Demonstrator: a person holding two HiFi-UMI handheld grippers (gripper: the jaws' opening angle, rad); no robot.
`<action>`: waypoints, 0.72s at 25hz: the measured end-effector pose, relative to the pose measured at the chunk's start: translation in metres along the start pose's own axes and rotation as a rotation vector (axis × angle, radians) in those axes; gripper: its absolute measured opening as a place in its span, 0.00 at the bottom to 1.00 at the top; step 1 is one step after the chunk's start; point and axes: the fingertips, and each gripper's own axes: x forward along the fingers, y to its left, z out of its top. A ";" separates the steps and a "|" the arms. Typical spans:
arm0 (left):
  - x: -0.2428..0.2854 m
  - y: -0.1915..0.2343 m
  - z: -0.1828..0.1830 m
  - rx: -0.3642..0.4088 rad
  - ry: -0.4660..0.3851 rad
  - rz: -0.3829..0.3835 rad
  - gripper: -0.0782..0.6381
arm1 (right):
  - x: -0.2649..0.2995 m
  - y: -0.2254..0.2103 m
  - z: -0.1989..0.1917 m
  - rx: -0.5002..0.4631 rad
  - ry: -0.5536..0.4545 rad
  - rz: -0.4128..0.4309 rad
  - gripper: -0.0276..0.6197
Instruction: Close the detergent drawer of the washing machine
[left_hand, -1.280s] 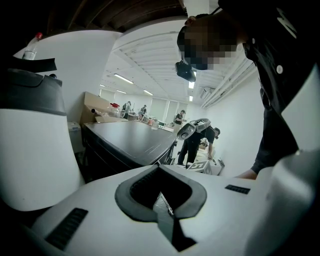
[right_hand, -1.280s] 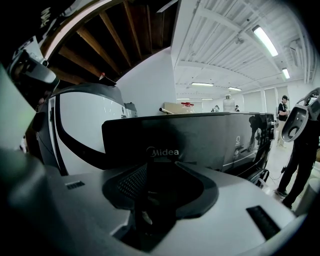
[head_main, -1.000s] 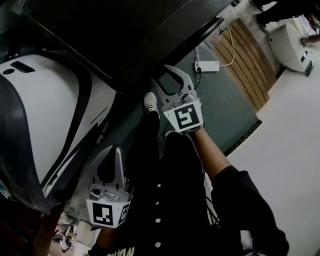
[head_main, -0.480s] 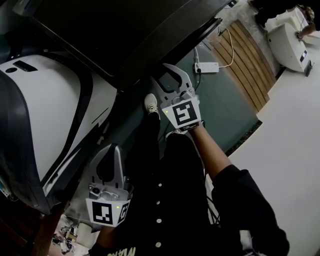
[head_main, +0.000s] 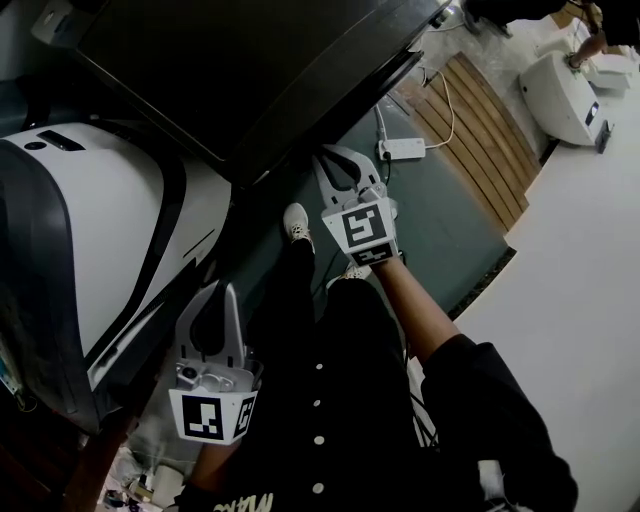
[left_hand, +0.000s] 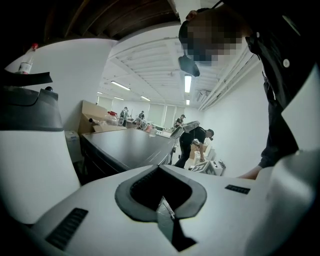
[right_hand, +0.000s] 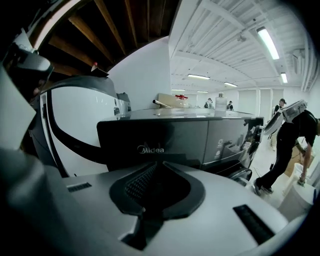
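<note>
The dark washing machine fills the top of the head view, and its front panel with a logo faces me in the right gripper view. I cannot tell where its detergent drawer is or how it stands. My right gripper hangs in front of the machine's lower edge, clear of it. Its jaws have just been closing and now meet at the tips with nothing between them. My left gripper is lower left, beside a white appliance, with its jaws together and empty.
A white rounded appliance stands at the left. A power strip with its cable lies on the dark green floor beside wooden slats. My shoe is below the machine. Several people work far off.
The right gripper's jaws, spread apart in both earlier frames, have come together on nothing. The left gripper has stayed put.
</note>
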 end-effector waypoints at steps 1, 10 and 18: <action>0.001 0.001 0.002 0.005 -0.004 0.005 0.12 | -0.008 -0.003 0.004 0.009 -0.007 0.002 0.11; 0.009 -0.010 0.031 0.044 -0.068 0.009 0.12 | -0.098 -0.030 0.057 0.069 -0.118 -0.023 0.10; 0.015 -0.027 0.060 0.114 -0.114 0.003 0.12 | -0.183 -0.057 0.101 0.101 -0.249 -0.134 0.10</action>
